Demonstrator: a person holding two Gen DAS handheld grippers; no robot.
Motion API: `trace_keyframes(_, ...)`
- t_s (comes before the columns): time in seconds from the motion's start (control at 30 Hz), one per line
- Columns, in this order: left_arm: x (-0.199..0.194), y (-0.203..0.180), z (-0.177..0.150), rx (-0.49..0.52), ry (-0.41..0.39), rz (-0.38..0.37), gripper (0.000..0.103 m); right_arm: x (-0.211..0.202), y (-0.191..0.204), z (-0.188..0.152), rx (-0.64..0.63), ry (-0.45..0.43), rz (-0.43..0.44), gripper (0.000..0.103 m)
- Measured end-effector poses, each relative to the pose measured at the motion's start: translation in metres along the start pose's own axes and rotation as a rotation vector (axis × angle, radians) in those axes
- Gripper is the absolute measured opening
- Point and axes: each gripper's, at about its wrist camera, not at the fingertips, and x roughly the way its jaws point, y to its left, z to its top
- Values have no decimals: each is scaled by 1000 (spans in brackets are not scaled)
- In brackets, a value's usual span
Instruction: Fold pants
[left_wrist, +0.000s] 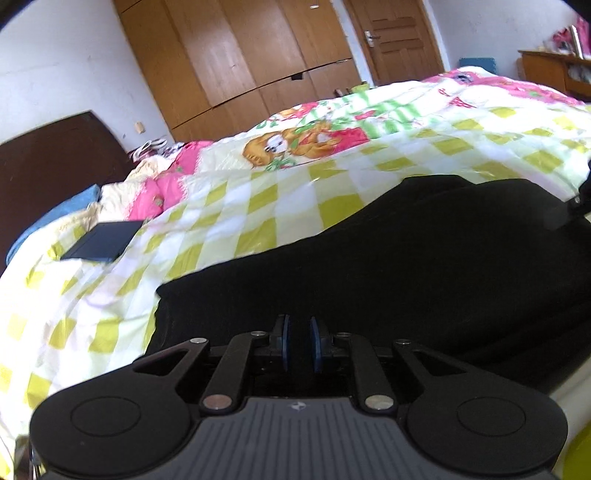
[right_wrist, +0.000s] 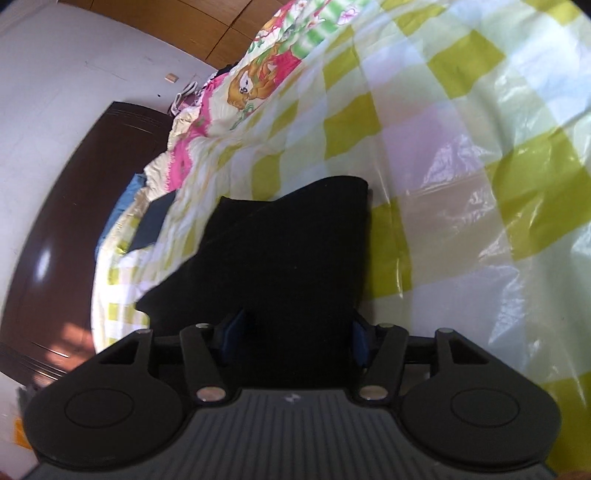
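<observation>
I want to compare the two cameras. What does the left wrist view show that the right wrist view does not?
Only the left wrist view shows the wooden door, the wardrobe, a shelf at far right, and the left gripper, its jaws slightly apart with no cloth between them. Only the right wrist view shows the right gripper, its jaws wide open over the cloth. Both show the black pants, the checked bedcover, the dark headboard and a flat dark thing.

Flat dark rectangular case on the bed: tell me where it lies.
In the left wrist view, the flat dark rectangular case lies left on the checked bedspread, near the blue pillow, apart from the black pants.
</observation>
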Motion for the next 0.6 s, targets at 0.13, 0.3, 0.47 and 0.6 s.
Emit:
trace_keyframes(0.13, 5, -16, 5, 37, 4, -38, 30, -9, -5, 3, 12, 2, 146, 59)
trace_keyframes(0.3, 14, -28, 11, 74, 8, -38, 30, 28, -21, 7, 104, 24, 185, 61)
trace_keyframes(0.47, 25, -39, 12, 136, 41, -16, 27, 28, -8, 12, 102, 32, 189, 22)
trace_keyframes(0.6, 15, -71, 9, 229, 57, -39, 13, -4, -16, 8, 120, 12, 258, 18)
